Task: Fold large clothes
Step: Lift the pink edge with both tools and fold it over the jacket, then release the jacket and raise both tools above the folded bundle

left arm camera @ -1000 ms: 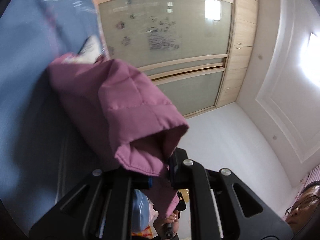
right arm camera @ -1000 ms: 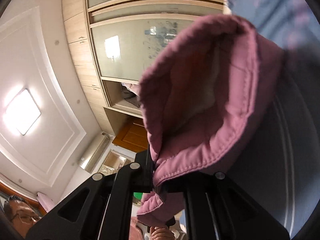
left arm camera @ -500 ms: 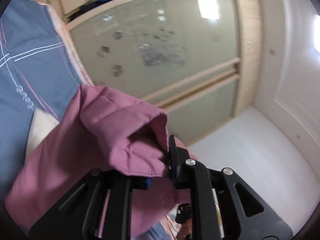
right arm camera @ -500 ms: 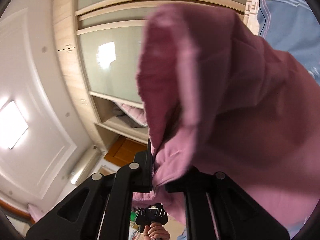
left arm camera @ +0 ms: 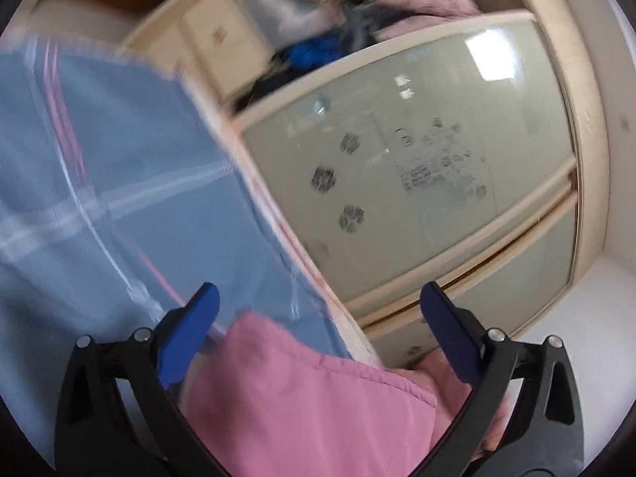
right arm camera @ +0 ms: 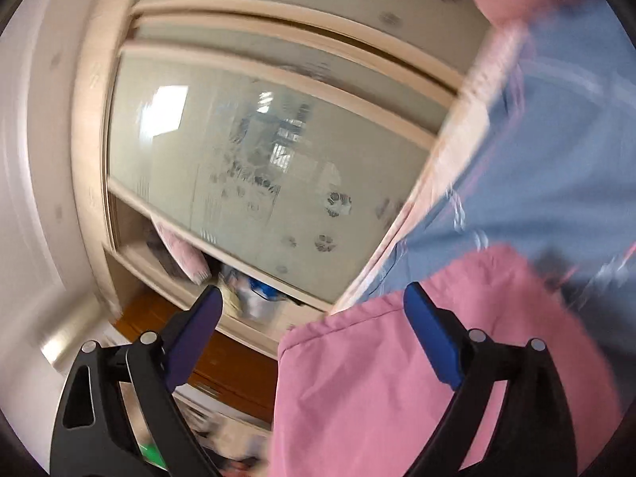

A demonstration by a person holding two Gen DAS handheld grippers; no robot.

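A pink quilted garment lies on the blue checked bedsheet low in the left wrist view, between the spread blue fingers of my left gripper. Those jaws are opening and no pad presses on the cloth. In the right wrist view the same pink garment fills the lower right, on the blue bedsheet. My right gripper is opening too; its right finger shows against the cloth without gripping it. Both views are tilted and blurred.
A wardrobe with frosted sliding doors stands past the bed's edge, with piled clothes on an open shelf. The same frosted sliding doors fill the right wrist view, a brown wooden floor below them.
Both grippers were shut on the pink garment's edges and held it up; now both stand wide apart and the garment has dropped onto the bedsheet. Both views swung toward the wardrobe.
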